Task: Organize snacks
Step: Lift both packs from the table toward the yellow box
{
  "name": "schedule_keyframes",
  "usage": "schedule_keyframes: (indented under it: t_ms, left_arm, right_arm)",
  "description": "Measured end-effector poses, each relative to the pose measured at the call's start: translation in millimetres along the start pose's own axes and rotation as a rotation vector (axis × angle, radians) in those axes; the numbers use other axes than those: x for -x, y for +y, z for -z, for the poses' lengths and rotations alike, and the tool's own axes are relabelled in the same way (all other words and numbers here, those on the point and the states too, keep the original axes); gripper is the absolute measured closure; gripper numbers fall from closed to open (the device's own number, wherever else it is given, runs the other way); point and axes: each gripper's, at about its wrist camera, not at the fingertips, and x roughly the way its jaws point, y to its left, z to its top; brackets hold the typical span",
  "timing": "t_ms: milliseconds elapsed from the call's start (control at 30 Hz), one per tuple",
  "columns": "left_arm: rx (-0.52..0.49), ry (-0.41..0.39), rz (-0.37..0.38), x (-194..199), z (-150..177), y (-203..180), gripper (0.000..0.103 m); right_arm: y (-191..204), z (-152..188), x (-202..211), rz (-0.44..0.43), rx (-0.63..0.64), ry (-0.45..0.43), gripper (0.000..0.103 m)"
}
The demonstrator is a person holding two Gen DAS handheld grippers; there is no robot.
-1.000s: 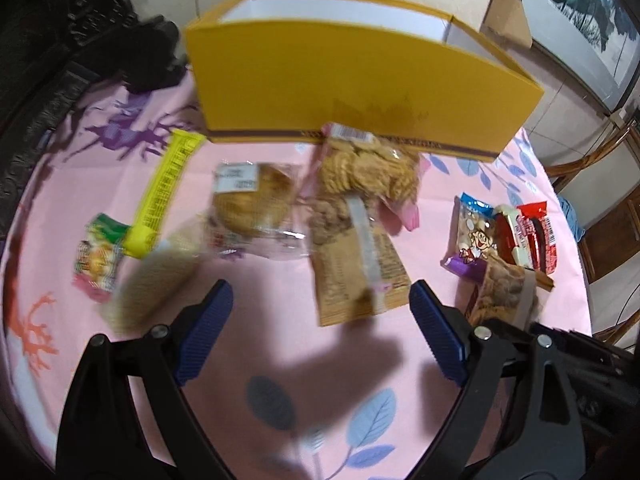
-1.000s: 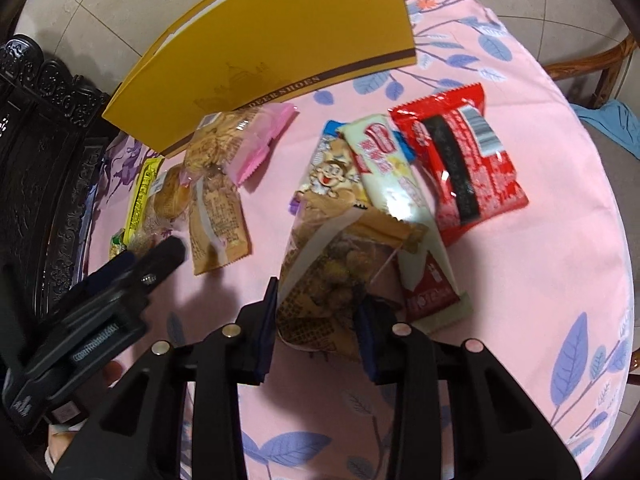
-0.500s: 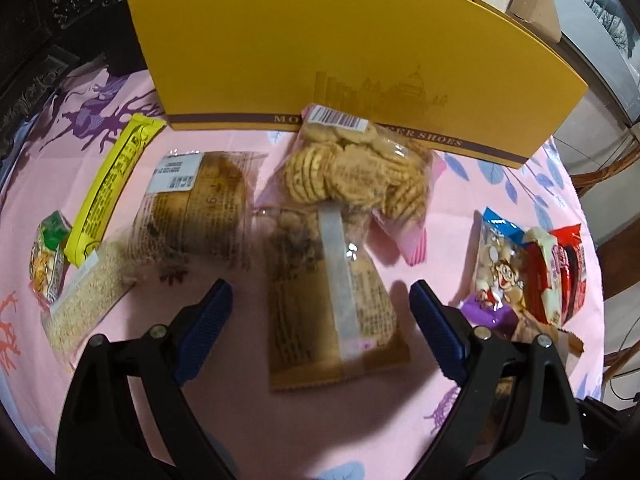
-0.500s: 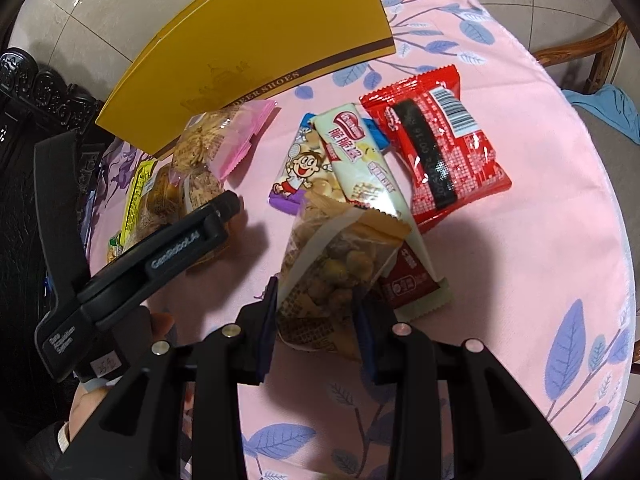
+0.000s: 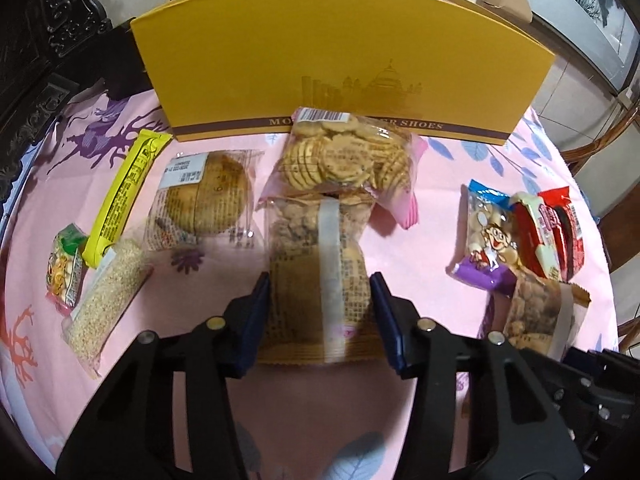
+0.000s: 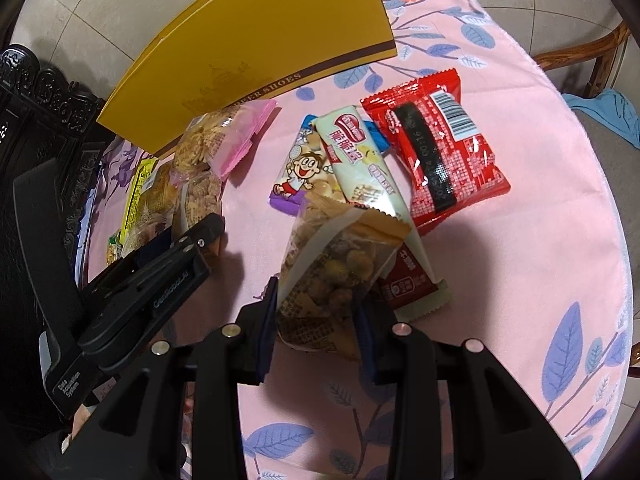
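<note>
A: Snacks lie scattered on the pink tablecloth (image 5: pixel 440 184), in front of the yellow box (image 5: pixel 344 64), which stands at the far edge as the likely bin. Why the two clumps?

B: Judging by the layout, sorting by kind. On the left: a yellow bar (image 5: pixel 126 184), a sesame stick (image 5: pixel 108 300), a small green packet (image 5: pixel 64 268), a round cake in clear wrap (image 5: pixel 208 200). On the right: a cartoon biscuit bag (image 6: pixel 304 172), a cream wafer bar (image 6: pixel 368 168) across it, a red packet (image 6: pixel 440 152) beside.

A: Left gripper (image 5: pixel 320 312)?

B: Its jaws have just been closing. The brown nut pouch (image 5: pixel 320 272) sits between them, blue pads at both edges of the wrapper. Narrow, pressing on the pouch as far as I can tell. The pouch's far end touches the round-cracker bag (image 5: pixel 344 156), which leans on the box front.

A: Right gripper (image 6: pixel 316 316)?

B: Clamped on a second nut pouch (image 6: pixel 336 264), gripped low at its sealed end, top resting over the wafer bar. Held by the seam, probably to spare the contents.

A: Two matching pouches, one per claw?

B: Looks like pairing like with like. Neither is lifted clear yet.
</note>
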Motion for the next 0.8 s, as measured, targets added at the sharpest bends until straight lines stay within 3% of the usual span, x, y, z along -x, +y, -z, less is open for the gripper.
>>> schedule_keyframes:
  t_ms: [400, 600, 700, 767, 800]
  left_arm:
    - [-0.031, -0.065, 0.038, 59, 17, 14, 0.059]
    - [-0.048, 0.016, 0.018, 37, 36, 18, 0.058]
    - [-0.043, 0.05, 0.027, 28, 40, 17, 0.045]
    - [-0.071, 0.06, 0.033, 22, 41, 12, 0.028]
    - [-0.095, 0.064, 0.032, 20, 40, 8, 0.027]
  right_arm:
    - [18, 1, 19, -0.033, 0.061, -0.027, 0.068]
    - [22, 3, 16, -0.037, 0.059, -0.013, 0.068]
    - [22, 4, 17, -0.039, 0.06, -0.013, 0.068]
    - [19, 5, 16, -0.038, 0.051, -0.009, 0.068]
    - [18, 4, 16, -0.037, 0.046, -0.007, 0.068]
